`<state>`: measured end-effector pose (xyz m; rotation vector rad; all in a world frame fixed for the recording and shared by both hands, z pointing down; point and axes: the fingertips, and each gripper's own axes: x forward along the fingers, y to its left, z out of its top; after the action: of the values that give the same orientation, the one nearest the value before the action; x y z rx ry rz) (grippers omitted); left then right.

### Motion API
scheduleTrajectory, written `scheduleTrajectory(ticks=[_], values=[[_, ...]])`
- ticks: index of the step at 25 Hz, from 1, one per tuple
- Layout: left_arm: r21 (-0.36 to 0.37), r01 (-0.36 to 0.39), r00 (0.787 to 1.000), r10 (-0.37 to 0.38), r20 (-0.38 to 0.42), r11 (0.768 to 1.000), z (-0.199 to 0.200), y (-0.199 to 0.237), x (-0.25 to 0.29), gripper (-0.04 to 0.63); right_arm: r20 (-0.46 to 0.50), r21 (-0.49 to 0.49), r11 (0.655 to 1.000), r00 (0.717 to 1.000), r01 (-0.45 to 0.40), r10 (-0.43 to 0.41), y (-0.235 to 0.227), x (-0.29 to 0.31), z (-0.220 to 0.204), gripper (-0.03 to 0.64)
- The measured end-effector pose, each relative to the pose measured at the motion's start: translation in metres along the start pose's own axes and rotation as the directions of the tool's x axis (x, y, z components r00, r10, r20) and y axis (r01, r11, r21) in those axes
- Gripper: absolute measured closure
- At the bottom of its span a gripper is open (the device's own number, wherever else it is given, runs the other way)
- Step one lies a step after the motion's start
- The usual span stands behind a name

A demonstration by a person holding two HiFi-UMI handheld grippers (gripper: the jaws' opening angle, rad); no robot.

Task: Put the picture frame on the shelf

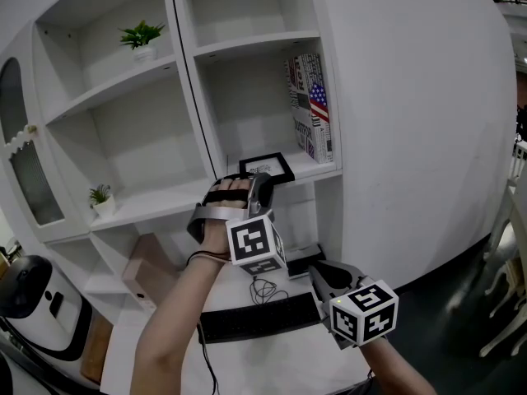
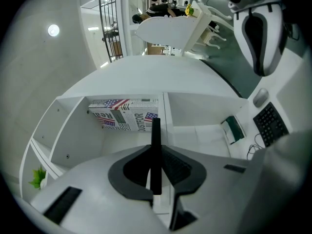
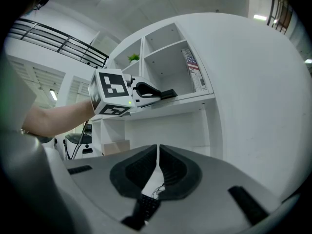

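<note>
right gripper (image 3: 157,152): nearest the person and low over the desk, jaws pressed together with nothing between them.
keyboard (image 1: 255,318): black, flat on the white desk, just left of the right gripper.
left gripper (image 2: 155,152): raised to the shelf, jaws clamped on the picture frame's near edge.
picture frame (image 1: 272,167): black, held flat at the front of the shelf board. I cannot tell whether it touches the board.
shelf (image 1: 321,171): white, in the right-hand column.
flag-print books (image 1: 311,105): upright at the right of that compartment, behind the frame.
2 potted plants: 1 higher (image 1: 142,35) and 1 lower (image 1: 100,197), both in the left-hand column.
</note>
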<state>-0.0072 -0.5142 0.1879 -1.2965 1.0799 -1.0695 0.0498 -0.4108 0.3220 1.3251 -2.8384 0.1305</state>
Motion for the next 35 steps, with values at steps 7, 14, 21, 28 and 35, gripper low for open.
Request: scheduleTrajectory(ticks=[7, 14, 21, 28, 35], values=[[-0.002, -0.002, 1.000, 0.002, -0.013, 1.000, -0.003, 0.000, 0.011, 0.534, -0.005, 0.004, 1.000, 1.000, -0.002, 0.002, -0.003, 0.001, -0.002, 0.615], [-0.008, 0.012, 1.000, -0.012, -0.025, 1.000, -0.004, 0.000, 0.018, 0.534, -0.009, 0.017, 1.000, 1.000, 0.003, -0.003, -0.009, 0.002, -0.006, 0.615], [-0.050, 0.061, 0.998, -0.062, -0.026, 0.997, -0.004, 0.000, 0.020, 0.532, -0.007, 0.019, 1.000, 1.000, 0.007, -0.007, -0.013, 0.002, -0.005, 0.614], [-0.113, 0.086, 0.996, -0.089, -0.023, 0.990, -0.005, -0.003, 0.018, 0.507, -0.009, 0.019, 1.000, 1.000, -0.001, 0.001, -0.007, 0.000, -0.006, 0.615], [-0.189, 0.037, 0.999, -0.034, 0.020, 0.981, 0.002, -0.001, -0.002, 0.492, -0.018, 0.006, 1.000, 1.000, 0.016, -0.015, -0.007, -0.009, -0.009, 0.615]])
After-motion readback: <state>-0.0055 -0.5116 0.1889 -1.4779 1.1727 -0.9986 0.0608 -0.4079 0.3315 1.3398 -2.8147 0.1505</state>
